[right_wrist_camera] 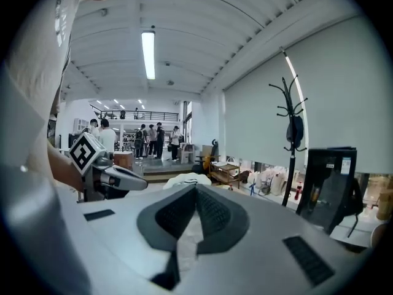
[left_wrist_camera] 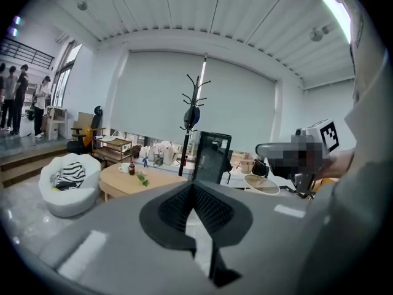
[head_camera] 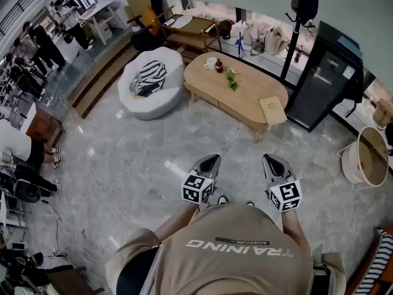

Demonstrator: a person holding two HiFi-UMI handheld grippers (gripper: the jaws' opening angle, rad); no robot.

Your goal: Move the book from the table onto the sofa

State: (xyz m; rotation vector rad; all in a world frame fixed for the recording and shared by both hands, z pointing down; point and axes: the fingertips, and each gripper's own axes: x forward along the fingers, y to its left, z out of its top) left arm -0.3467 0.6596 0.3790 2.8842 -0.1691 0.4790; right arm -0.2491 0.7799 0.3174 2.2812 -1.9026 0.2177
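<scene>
**Flat book, empty tongs, nothing picked up yet**

Left tongs (head_camera: 211, 160) and right tongs (head_camera: 271, 161) are both closed on nothing, well short of the worktop (head_camera: 245, 100). The book (head_camera: 272, 110) lies flat at its near end, so a sloppy pinch could shove it off. Further on, a cup (head_camera: 210, 62) and bottle (head_camera: 219, 65) sit close to the route, and a striped cushion (head_camera: 147, 77) hogs the sofa (head_camera: 166, 100).

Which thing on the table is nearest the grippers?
The tan book, lying at the near end of the table; the cup, bottle and green sprig sit farther away.
</scene>
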